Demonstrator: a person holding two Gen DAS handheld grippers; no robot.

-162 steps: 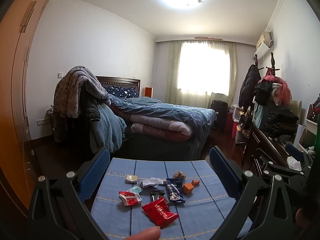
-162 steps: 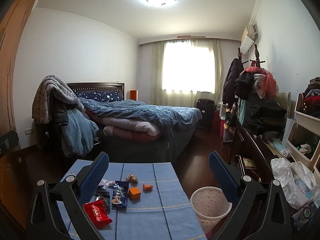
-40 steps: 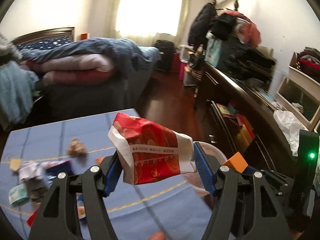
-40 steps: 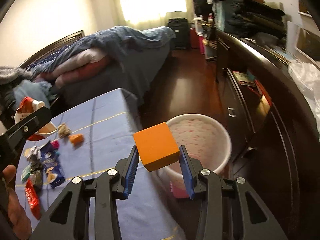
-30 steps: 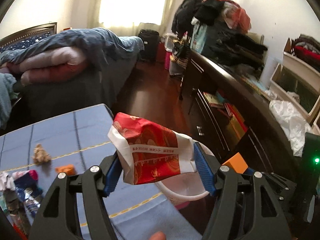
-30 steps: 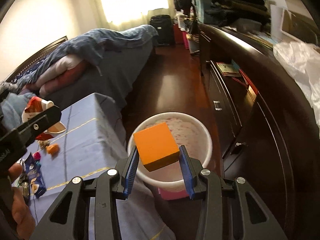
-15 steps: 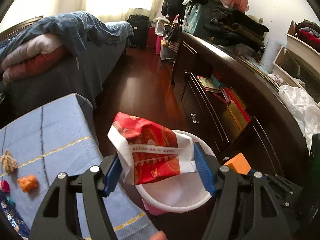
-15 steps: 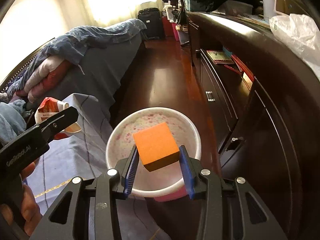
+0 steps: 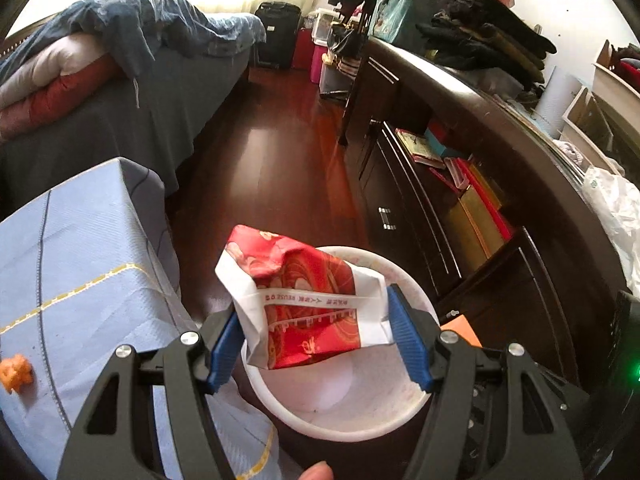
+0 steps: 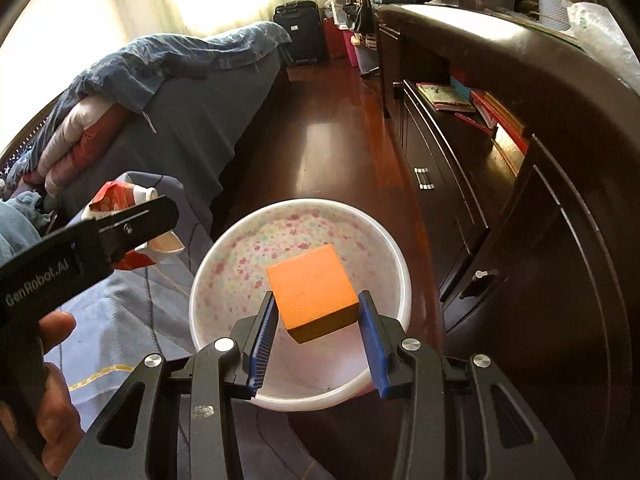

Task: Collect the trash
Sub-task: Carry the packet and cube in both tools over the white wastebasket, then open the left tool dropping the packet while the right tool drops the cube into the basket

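Observation:
My left gripper (image 9: 314, 326) is shut on a red and white snack bag (image 9: 304, 300), which hangs over the near rim of the white waste bin (image 9: 404, 280). My right gripper (image 10: 316, 322) is shut on an orange box (image 10: 312, 292), held above the open mouth of the same waste bin (image 10: 240, 256), whose inside has a pink flower print. In the right wrist view the left gripper's finger (image 10: 132, 224) shows at the left with the snack bag (image 10: 116, 200) sticking out past it. The bin looks bare inside.
The bin stands on dark wood floor between the blue-clothed table (image 9: 80, 248) and a dark dresser (image 9: 460, 216) with books on its shelf. An orange scrap (image 9: 16, 372) lies on the table. A bed (image 9: 120, 92) is beyond. A person's hand (image 10: 56, 392) holds the left gripper.
Both grippers have moved off the table to the right and come down over the bin, which now looms larger. Each keeps its hold on its piece of trash.

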